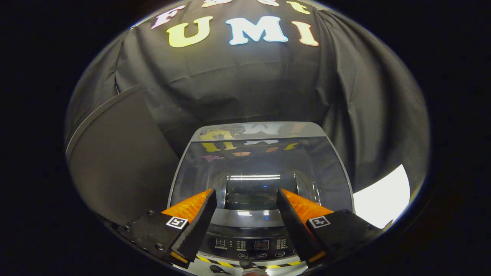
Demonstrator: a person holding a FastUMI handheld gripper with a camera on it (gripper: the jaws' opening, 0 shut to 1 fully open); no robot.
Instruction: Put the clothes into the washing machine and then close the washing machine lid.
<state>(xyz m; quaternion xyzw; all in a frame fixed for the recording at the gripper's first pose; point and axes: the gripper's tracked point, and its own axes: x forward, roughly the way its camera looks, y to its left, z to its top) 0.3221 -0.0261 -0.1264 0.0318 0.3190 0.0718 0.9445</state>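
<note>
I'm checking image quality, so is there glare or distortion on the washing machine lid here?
In the gripper view, the washing machine lid lies shut and glossy, mirroring the wall and bright light streaks; fisheye bends its edges; the open gripper stays sharp, holding nothing.

We see our gripper (245, 193) with its two fingers (199, 218) spread wide apart, nothing between them and neither touching anything. They point forward and angle downward, their tips level with each other, the jaws symmetrical about the middle.

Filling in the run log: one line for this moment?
gripper: open, empty | above washing machine | lid: down | control panel: between fingers
</note>
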